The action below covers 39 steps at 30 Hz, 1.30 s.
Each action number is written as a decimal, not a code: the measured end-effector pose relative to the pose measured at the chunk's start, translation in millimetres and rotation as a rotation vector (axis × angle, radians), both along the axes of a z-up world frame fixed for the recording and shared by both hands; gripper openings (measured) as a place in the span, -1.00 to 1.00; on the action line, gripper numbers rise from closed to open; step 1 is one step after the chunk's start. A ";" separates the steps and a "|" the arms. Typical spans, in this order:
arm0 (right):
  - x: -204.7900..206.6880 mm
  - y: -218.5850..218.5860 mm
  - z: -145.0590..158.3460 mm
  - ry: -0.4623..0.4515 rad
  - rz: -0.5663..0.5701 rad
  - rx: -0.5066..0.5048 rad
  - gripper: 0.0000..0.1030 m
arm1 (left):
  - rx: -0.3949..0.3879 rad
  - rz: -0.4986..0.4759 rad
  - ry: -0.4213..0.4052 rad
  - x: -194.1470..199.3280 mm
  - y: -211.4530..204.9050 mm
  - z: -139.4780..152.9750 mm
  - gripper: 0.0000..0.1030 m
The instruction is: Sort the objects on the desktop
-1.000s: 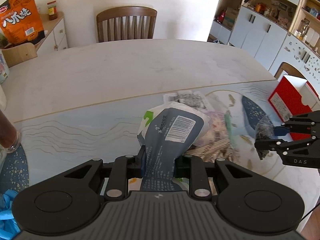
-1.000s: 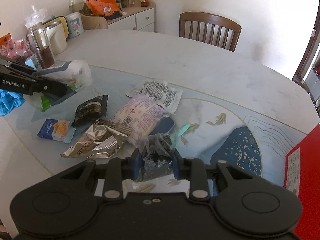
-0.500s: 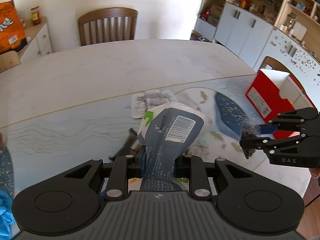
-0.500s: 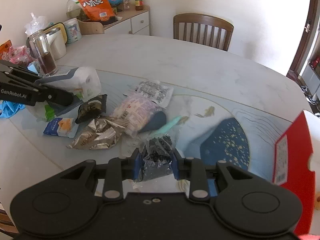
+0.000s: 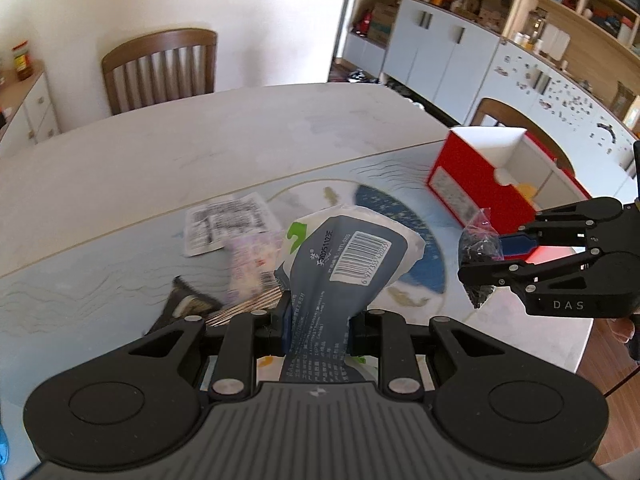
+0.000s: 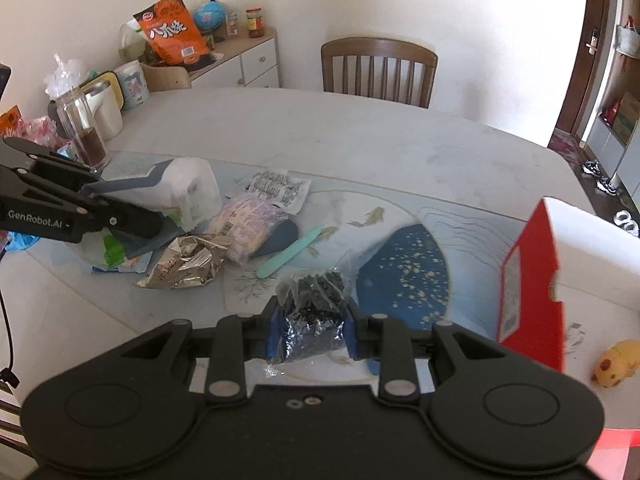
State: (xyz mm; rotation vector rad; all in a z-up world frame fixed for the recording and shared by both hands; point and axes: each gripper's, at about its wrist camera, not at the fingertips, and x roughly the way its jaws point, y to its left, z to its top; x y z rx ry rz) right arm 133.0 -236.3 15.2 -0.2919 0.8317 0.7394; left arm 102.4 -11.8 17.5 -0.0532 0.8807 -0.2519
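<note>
My left gripper is shut on a grey-and-white tissue pack with a barcode, held above the table; it also shows in the right wrist view. My right gripper is shut on a clear bag of small black pieces, seen from the left wrist view in front of the red box. The red open-topped box with white inside stands on the table's right side, a yellow toy inside it.
On the blue patterned mat lie a crumpled foil wrapper, a pale pink packet, a printed white sachet, a mint-green stick and a dark wrapper. A glass jar and kettle stand far left. A chair stands behind the table.
Both grippers have swung right toward the red box, each keeping its load. The red box now looms larger and nearer in both views; the pile has slid leftward.
</note>
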 end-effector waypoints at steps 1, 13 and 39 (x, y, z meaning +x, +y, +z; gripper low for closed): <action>-0.4 -4.2 2.5 -0.005 -0.004 -0.001 -0.42 | -0.001 -0.009 -0.003 0.1 -5.0 2.1 -0.57; 1.3 -56.0 24.3 -0.040 -0.065 0.010 -0.42 | -0.024 -0.110 -0.043 8.5 -60.2 22.8 -0.56; 31.2 -161.8 32.1 -0.073 -0.157 0.021 -0.42 | -0.035 -0.236 -0.080 50.6 -181.2 33.7 -0.56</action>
